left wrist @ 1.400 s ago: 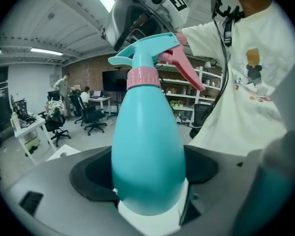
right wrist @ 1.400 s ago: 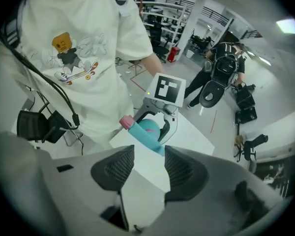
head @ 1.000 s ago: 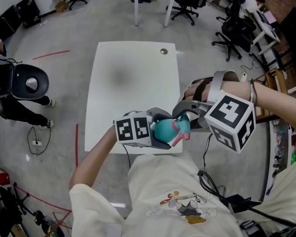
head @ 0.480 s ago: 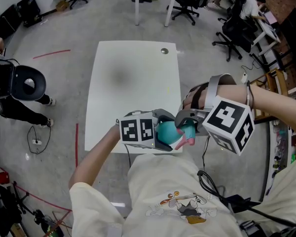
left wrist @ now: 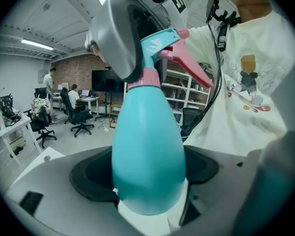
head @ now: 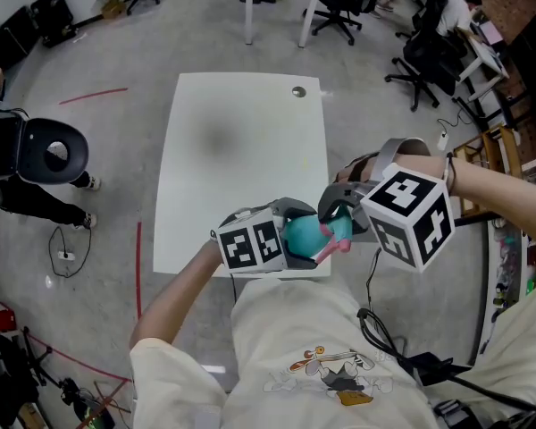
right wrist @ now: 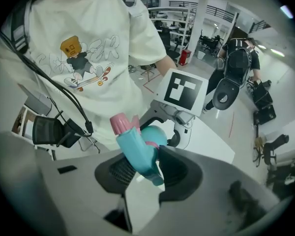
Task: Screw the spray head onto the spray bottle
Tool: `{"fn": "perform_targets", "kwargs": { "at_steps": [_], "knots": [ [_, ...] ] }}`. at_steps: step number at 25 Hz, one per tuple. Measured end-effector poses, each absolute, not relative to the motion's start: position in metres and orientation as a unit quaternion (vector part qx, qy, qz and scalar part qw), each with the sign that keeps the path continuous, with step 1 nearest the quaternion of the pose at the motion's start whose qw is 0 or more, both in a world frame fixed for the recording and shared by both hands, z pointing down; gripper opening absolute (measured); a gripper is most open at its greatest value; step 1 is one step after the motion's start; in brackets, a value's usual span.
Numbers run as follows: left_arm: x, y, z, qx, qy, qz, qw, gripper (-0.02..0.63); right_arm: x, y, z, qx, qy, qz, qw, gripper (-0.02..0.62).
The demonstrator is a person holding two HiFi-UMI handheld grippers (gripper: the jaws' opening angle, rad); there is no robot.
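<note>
Grey concrete floor [head: 116,266] of an open office all round, black office chairs [head: 339,3] at the far side, and a white table [head: 241,150] below the hands.

At left, the left gripper [head: 286,241] clamped across the belly of the teal spray bottle [head: 302,233], pads pressed into its rounded sides, holding it in the air over the table's near edge with the neck tipped toward the right hand. Just right of that, the pink collar [left wrist: 143,77] seated at the bottle's neck, with the teal spray head [head: 335,229] above it and the pink trigger [head: 326,251] jutting toward the body. Further right, the right gripper [head: 339,213] reaching steeply down, jaws just closed in and now pinching the spray head's body between them.

Probably at the start of a tightening turn; impossible to tell how far the thread has caught.

Possible trouble from here:
- cross-threading, from a head sitting tilted on the neck at the first twist
- bottle spinning or sliding in the left jaws, from its smooth, egg-shaped sides under the turning force
- no real tightening, from a grip on the head's body and not on the collar
- a drop past the table edge, from any slackened pinch on either side
</note>
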State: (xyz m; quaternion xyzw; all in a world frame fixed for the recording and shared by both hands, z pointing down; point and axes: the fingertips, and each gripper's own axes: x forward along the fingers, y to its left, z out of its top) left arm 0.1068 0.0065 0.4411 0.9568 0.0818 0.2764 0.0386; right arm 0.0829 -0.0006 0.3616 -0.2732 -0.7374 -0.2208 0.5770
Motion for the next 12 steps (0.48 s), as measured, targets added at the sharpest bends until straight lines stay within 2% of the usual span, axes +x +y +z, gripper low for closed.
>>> {"fn": "perform_targets", "kwargs": {
  "at_steps": [12],
  "knots": [
    [0.098,-0.011,0.453,0.96,0.023,0.277,0.014,0.411,0.074,-0.012,0.371,-0.259,-0.739,-0.232,0.577,0.127]
  ]
}}
